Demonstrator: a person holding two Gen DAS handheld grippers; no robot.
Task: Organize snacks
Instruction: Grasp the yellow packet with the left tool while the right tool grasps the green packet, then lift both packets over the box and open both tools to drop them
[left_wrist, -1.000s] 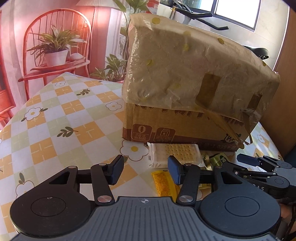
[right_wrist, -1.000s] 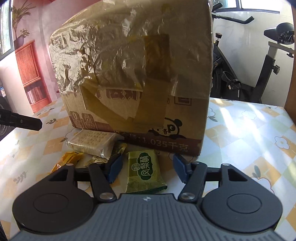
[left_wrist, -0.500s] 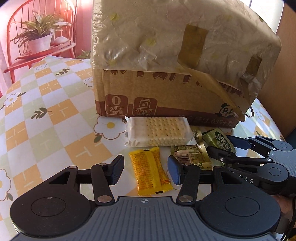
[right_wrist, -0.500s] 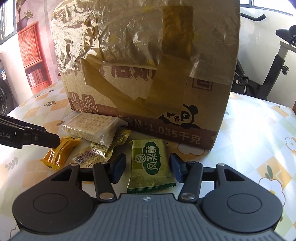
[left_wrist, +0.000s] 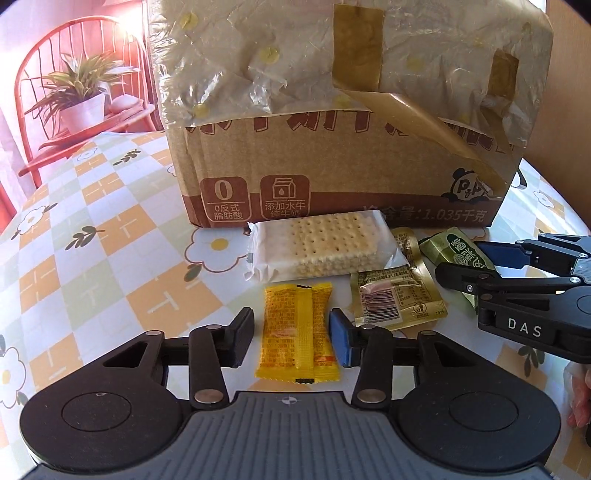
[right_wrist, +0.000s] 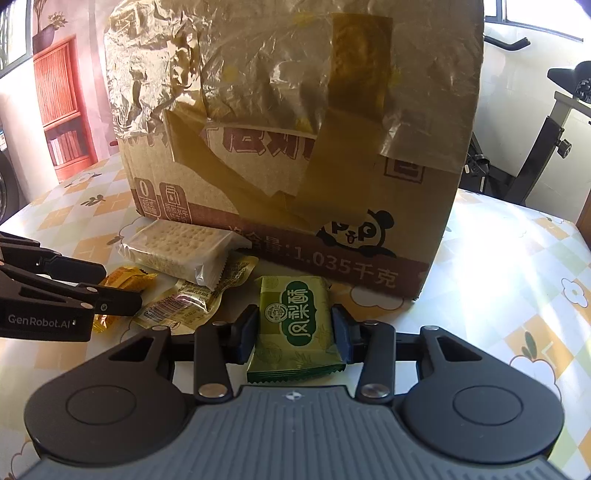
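Note:
Several snacks lie on the table before a cardboard box (left_wrist: 332, 155). My left gripper (left_wrist: 291, 332) is open with its fingers on either side of a yellow packet (left_wrist: 297, 332); the right pad touches it. A cracker pack (left_wrist: 321, 245) and a gold sachet (left_wrist: 399, 295) lie just beyond. My right gripper (right_wrist: 293, 334) has its pads against both sides of a green pastry packet (right_wrist: 295, 325) that rests on the table. The right gripper also shows in the left wrist view (left_wrist: 480, 266), and the left gripper in the right wrist view (right_wrist: 107, 291).
The box (right_wrist: 295, 147), wrapped in torn plastic and tape, stands close behind the snacks. The table has a flowered check cloth (left_wrist: 92, 240). A red chair with a potted plant (left_wrist: 81, 99) is at the back left. An exercise bike (right_wrist: 535, 147) stands at the right.
Both grippers have moved forward and down onto the snacks. The left now straddles the yellow packet. The right has narrowed onto the green packet.

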